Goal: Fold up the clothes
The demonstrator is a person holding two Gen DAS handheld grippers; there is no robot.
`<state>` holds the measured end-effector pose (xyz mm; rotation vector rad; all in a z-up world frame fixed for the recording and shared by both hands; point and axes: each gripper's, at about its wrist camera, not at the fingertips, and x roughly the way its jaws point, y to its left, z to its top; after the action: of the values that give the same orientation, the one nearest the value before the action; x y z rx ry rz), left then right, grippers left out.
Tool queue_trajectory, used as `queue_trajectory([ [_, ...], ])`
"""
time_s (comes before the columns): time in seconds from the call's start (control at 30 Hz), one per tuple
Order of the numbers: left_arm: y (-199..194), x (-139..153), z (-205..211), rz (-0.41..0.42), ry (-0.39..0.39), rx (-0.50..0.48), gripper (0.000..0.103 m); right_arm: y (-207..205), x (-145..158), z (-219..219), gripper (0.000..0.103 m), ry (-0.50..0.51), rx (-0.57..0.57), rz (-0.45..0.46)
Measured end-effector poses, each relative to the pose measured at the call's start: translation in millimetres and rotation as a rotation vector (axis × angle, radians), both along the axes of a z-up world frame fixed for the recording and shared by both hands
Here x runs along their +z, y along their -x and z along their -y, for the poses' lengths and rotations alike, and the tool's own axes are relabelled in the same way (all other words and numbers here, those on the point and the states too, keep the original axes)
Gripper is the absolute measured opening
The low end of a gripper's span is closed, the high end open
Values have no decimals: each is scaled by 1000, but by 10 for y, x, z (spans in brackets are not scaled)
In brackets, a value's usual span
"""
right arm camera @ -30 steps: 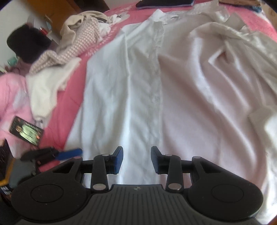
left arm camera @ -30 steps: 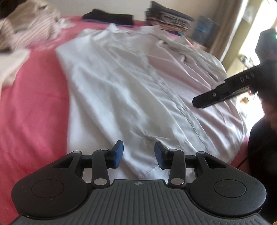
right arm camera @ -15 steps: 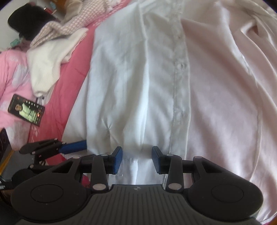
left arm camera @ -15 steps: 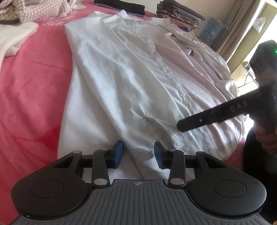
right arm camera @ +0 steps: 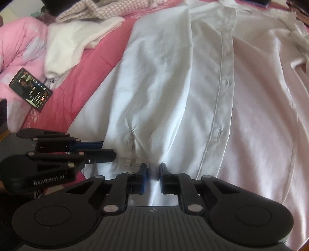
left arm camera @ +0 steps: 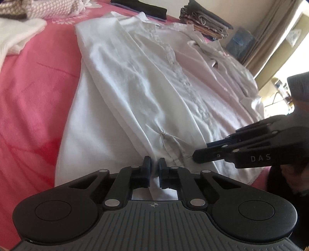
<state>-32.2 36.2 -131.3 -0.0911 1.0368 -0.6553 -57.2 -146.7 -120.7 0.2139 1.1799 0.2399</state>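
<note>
Pink bedspread (left arm camera: 29,100) under a white button-up shirt (left arm camera: 135,92) spread flat, collar at the far end, hem at the near edge, button placket running down its middle. Left gripper (left arm camera: 154,168) nearly shut, pinching a fold of shirt hem between its pads, with the right gripper (right arm camera: 152,171) just beside it toward the placket, likewise narrowed onto hem fabric. Piled off to the left: a cream garment (right arm camera: 77,40), a patterned knit (right arm camera: 96,11) and a lit phone (right arm camera: 30,89) on a pink quilt (right arm camera: 17,44); folded clothes (left arm camera: 204,23) stacked beyond the collar.
</note>
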Motion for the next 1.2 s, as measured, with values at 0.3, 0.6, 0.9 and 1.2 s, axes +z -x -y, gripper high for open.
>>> queue_trajectory([
  [0.3,-25,79,-14,10,-48,-16,37,40,74,286,18,-81,-108,-8],
  [0.6,-245,489,-5,215,-80,-40,46,191,742,1609,46,57,-500,235],
  [0.9,-573,506,737,289,-55,-173,46,-399,640,2283,47,354,-533,306],
  [1.2,-633,391,981,246,-21,-211,46,-1411,177,2179,48,557,-411,341],
])
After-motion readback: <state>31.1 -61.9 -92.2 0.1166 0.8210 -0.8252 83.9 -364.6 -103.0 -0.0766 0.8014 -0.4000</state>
